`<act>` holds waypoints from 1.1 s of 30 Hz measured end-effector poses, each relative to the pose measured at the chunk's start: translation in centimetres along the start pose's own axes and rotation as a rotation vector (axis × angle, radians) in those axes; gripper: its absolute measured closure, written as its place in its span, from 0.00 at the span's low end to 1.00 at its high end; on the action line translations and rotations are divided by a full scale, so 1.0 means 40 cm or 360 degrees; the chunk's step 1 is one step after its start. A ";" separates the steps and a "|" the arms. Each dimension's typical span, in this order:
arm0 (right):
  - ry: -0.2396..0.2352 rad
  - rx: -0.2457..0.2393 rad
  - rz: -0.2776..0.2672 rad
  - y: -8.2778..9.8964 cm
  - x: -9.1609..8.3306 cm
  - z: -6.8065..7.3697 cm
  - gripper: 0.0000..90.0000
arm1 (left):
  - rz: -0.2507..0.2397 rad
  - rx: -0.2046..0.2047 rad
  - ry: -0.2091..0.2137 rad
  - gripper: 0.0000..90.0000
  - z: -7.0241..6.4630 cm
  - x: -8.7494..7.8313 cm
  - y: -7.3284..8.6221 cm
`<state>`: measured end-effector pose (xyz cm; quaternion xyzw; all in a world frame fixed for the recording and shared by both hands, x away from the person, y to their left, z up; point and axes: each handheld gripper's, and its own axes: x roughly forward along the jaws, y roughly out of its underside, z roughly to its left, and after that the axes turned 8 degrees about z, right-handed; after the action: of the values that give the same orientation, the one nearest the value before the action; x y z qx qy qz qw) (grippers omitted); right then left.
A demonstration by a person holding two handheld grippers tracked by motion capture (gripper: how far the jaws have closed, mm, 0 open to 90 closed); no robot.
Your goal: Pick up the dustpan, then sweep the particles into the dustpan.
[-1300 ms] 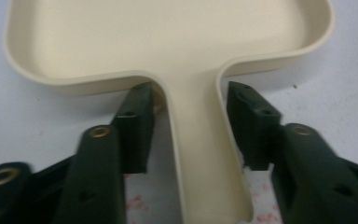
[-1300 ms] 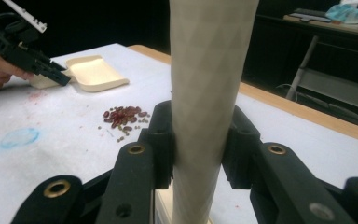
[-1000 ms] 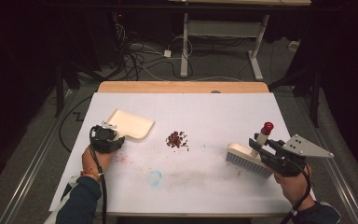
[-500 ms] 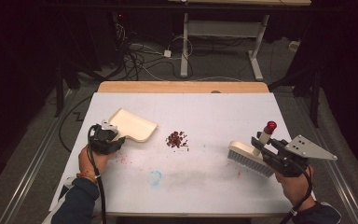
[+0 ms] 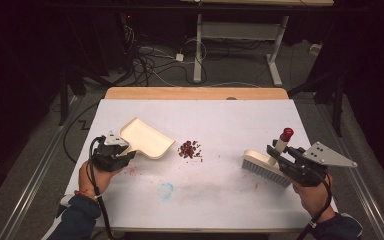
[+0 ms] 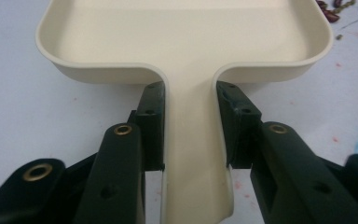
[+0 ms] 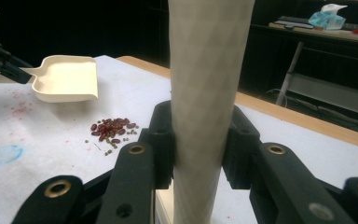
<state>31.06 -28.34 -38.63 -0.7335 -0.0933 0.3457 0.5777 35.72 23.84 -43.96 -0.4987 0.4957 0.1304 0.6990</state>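
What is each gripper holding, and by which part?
The left gripper clamps the cream dustpan by its flat handle. The right gripper clamps the brush by its upright handle, below the red tip.

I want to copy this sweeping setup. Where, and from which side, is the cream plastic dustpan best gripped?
Grip the cream plastic dustpan by its flat, narrow handle, coming from the rear end, opposite the open lip. The handle is the one part slim enough to fit between two jaws. The left gripper is shut on it this way, which probably keeps the open lip free for the beans.
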 end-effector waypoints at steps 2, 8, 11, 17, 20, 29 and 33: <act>-0.0005 -0.0004 -0.0002 0.000 -0.001 0.001 0.78 | -0.0004 0.0028 0.0026 0.71 -0.010 -0.011 0.007; -0.0006 0.0014 -0.0005 0.002 -0.002 -0.006 0.78 | 0.0034 0.0102 0.0068 0.71 -0.043 -0.027 0.031; -0.0013 0.0001 0.0002 0.001 0.000 -0.006 0.78 | 0.0044 0.0127 0.0100 0.71 -0.059 -0.035 0.041; -0.0037 -0.0009 0.0005 -0.002 0.009 0.003 0.78 | 0.0092 0.0189 0.0145 0.71 -0.091 -0.030 0.060; -0.0049 0.0019 -0.0005 -0.004 0.015 0.006 0.78 | 0.0155 0.0222 0.0184 0.71 -0.114 -0.017 0.075; -0.0083 0.0015 0.0029 -0.005 0.048 0.011 0.78 | 0.0197 0.0243 0.0212 0.71 -0.119 -0.003 0.087; -0.0079 -0.0003 0.0043 -0.010 0.065 0.011 0.78 | 0.0209 0.0248 0.0211 0.71 -0.118 0.004 0.087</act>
<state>32.84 -26.47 -39.36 -0.7265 -0.0980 0.3713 0.5698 30.78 21.54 -46.12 -0.4168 0.5811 0.1040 0.6912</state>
